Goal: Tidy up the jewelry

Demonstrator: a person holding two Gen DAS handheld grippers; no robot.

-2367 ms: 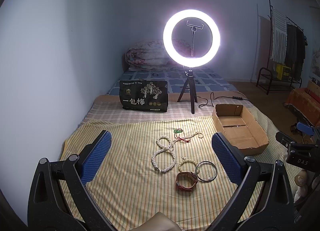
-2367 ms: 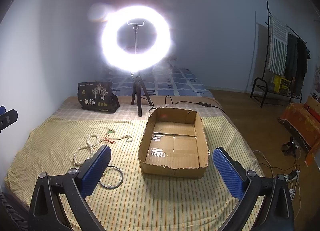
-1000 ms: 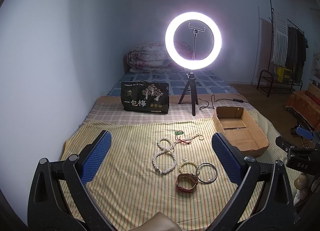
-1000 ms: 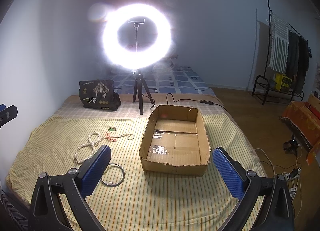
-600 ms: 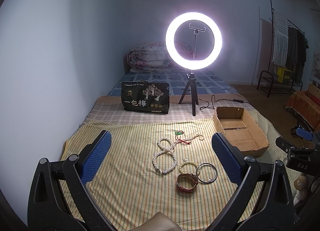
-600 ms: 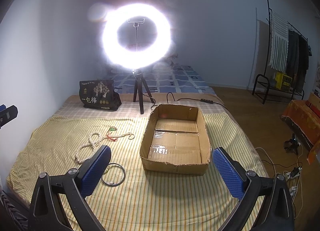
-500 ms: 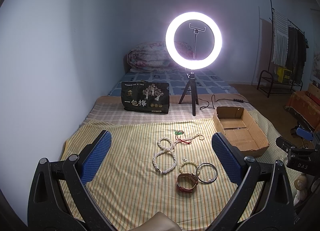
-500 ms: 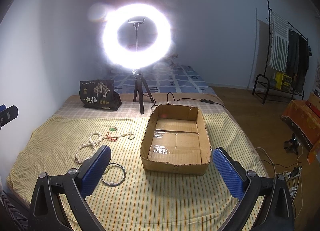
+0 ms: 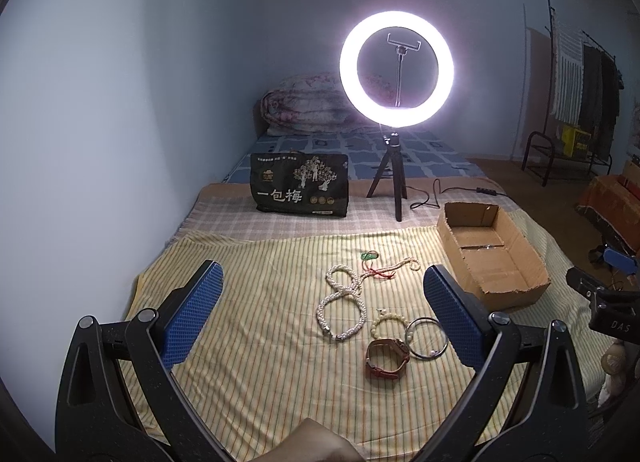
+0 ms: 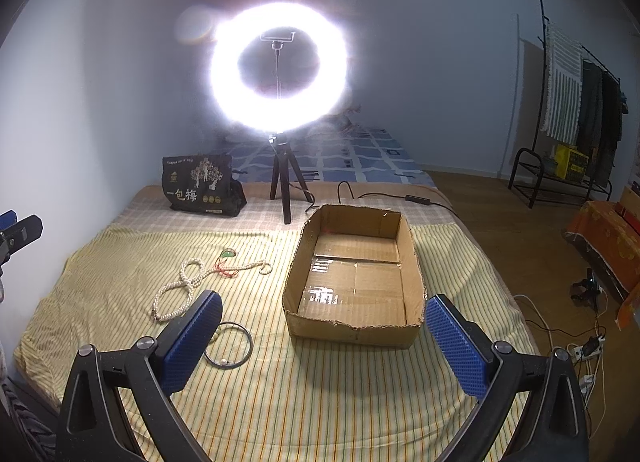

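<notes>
Jewelry lies on a yellow striped cloth [image 9: 260, 342]: a long pearl necklace [image 9: 342, 304], a pale bead bracelet [image 9: 385, 324], a dark thin bangle [image 9: 426, 338], a brown leather watch [image 9: 387, 357], a green pendant on red cord [image 9: 369, 256] and a short bead strand [image 9: 404, 264]. An empty cardboard box [image 9: 490, 258] sits to their right. My left gripper [image 9: 322, 316] hangs open above the jewelry, holding nothing. My right gripper [image 10: 322, 336] is open in front of the box [image 10: 354, 274], with the bangle [image 10: 229, 345] by its left finger.
A lit ring light on a tripod [image 9: 397, 70] and a black printed bag [image 9: 300, 190] stand behind the cloth. A cable [image 10: 384, 195] runs from the tripod. A clothes rack [image 10: 576, 102] and wooden floor lie right of the bed. A wall borders the left.
Both views have shifted only slightly; the grippers stay open and the jewelry and box have not moved.
</notes>
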